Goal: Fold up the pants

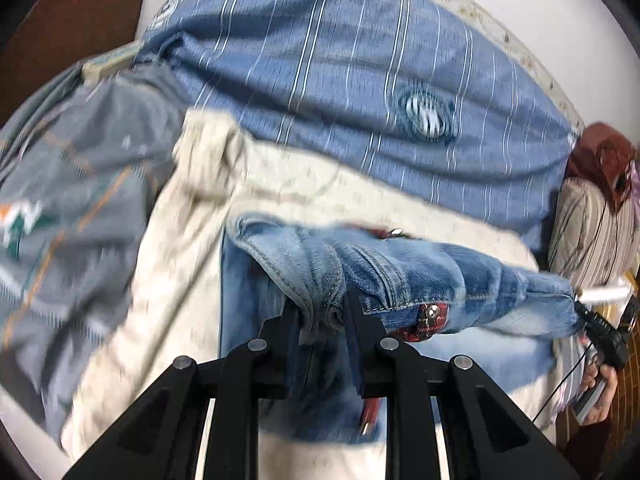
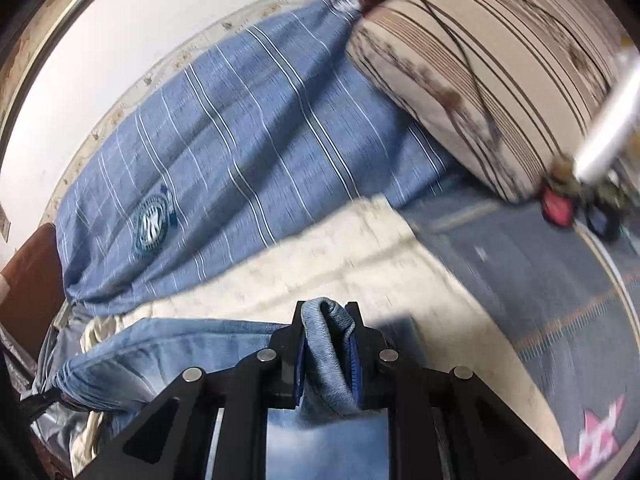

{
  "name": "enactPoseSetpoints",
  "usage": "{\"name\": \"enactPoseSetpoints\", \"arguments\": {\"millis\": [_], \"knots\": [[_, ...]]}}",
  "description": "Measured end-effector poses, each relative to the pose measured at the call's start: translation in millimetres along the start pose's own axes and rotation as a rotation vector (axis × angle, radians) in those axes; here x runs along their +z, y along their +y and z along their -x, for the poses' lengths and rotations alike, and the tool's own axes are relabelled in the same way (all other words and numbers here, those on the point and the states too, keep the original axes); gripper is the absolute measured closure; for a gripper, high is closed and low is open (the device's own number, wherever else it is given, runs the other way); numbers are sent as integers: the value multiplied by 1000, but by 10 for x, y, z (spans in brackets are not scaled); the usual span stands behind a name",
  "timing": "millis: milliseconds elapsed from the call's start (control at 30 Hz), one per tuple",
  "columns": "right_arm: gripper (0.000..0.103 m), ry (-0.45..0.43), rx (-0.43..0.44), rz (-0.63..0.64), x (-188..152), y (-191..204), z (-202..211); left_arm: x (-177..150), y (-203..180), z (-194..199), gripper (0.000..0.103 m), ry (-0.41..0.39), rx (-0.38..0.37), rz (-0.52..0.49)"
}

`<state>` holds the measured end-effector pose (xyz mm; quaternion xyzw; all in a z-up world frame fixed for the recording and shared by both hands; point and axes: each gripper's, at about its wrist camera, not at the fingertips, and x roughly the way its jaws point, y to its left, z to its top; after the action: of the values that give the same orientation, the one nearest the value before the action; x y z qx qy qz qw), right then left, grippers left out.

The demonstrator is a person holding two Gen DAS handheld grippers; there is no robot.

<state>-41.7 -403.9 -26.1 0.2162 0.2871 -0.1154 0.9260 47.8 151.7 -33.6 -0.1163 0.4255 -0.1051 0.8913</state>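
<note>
The pants are light blue jeans held up over a cream sheet. My left gripper is shut on a bunched waistband corner of the jeans, with a red plaid lining and metal button beside it. The waistband stretches right to my right gripper, seen small in the left wrist view. In the right wrist view my right gripper is shut on a fold of denim, and the jeans trail off to the left. Both views are motion-blurred.
A blue striped duvet lies behind the sheet, also in the right wrist view. A striped beige pillow sits at right. A grey patterned blanket lies at left. A white wall is behind the bed.
</note>
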Motion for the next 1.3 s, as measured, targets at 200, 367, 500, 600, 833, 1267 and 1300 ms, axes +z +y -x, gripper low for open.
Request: {"name": "enactPoseSetpoints", "arguments": {"millis": [200, 367, 500, 600, 833, 1267, 1300], "knots": [[81, 185, 18, -16, -389, -329, 52, -518, 101, -130, 81, 132, 57, -32], [67, 163, -46, 42, -473, -442, 227, -725, 219, -93, 81, 194, 174, -60], [37, 42, -21, -27, -327, -590, 431, -685, 339, 205, 81, 136, 196, -37], [30, 10, 19, -47, -160, -493, 347, -520, 248, 350, 81, 69, 179, -39], [70, 245, -100, 55, -67, -132, -614, -209, -416, -3, 74, -7, 85, -117], [100, -74, -210, 205, 133, 278, -595, -478, -791, -716, 61, -50, 177, -213], [100, -45, -220, 184, 132, 200, -717, -499, -815, -753, 57, -40, 170, -227]]}}
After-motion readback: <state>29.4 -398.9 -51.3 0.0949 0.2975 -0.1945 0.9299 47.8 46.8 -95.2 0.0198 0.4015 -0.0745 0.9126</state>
